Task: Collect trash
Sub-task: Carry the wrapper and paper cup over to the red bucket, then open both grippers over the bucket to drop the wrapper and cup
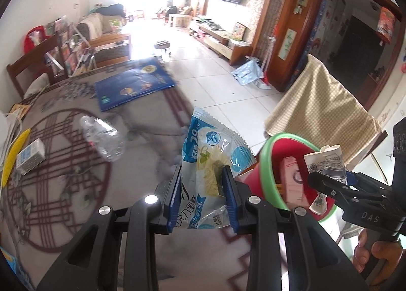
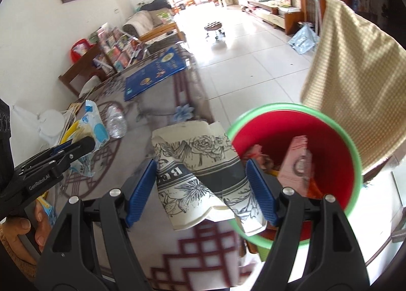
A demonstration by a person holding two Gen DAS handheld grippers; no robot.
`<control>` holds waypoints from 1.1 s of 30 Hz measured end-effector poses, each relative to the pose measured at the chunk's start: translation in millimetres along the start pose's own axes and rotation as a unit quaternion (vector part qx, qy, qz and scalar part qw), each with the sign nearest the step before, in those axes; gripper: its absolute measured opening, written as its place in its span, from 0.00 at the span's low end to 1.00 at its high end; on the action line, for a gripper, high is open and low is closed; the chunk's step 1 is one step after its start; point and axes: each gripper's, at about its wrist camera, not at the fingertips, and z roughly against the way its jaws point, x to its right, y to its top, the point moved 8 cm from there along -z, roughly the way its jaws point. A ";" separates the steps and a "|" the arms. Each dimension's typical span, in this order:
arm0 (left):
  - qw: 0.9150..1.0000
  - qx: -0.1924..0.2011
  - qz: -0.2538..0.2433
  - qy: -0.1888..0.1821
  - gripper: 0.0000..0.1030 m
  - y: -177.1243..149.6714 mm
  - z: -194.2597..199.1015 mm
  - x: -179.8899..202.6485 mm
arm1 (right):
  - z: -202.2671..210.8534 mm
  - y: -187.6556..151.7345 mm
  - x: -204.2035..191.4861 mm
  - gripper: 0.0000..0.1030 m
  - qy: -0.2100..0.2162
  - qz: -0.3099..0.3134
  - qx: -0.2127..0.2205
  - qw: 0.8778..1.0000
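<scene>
My left gripper (image 1: 201,187) is shut on a blue and white snack wrapper (image 1: 213,154) and holds it above the table, left of the red bin with a green rim (image 1: 265,164). My right gripper (image 2: 201,187) is shut on a crushed paper cup with a flower print (image 2: 203,177), held at the bin's rim (image 2: 291,108). A pink carton (image 2: 297,166) stands inside the bin. A crushed clear plastic bottle (image 1: 102,137) and a small white and blue carton (image 1: 30,156) lie on the table.
The table has a patterned grey cloth (image 1: 76,189) with a blue booklet (image 1: 132,85) at its far end. A chair draped in beige cloth (image 1: 322,106) stands behind the bin. A wooden chair (image 1: 30,68) and a rack of items (image 1: 73,50) are at the far left.
</scene>
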 end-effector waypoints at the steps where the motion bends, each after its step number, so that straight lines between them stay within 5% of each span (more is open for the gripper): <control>1: 1.000 -0.001 -0.005 -0.006 0.28 2.5 -3.0 8.3 | 1.6 0.9 8.4 0.69 -0.005 -0.006 0.001 1.000; 16: 0.989 -0.067 -0.075 -0.108 0.28 3.2 -68.5 121.4 | 19.4 6.8 111.5 0.69 -0.067 -0.087 0.021 0.994; 33: 0.981 -0.100 -0.093 -0.141 0.29 3.6 -100.2 167.6 | 21.7 -0.6 145.9 0.69 -0.090 -0.116 0.015 0.989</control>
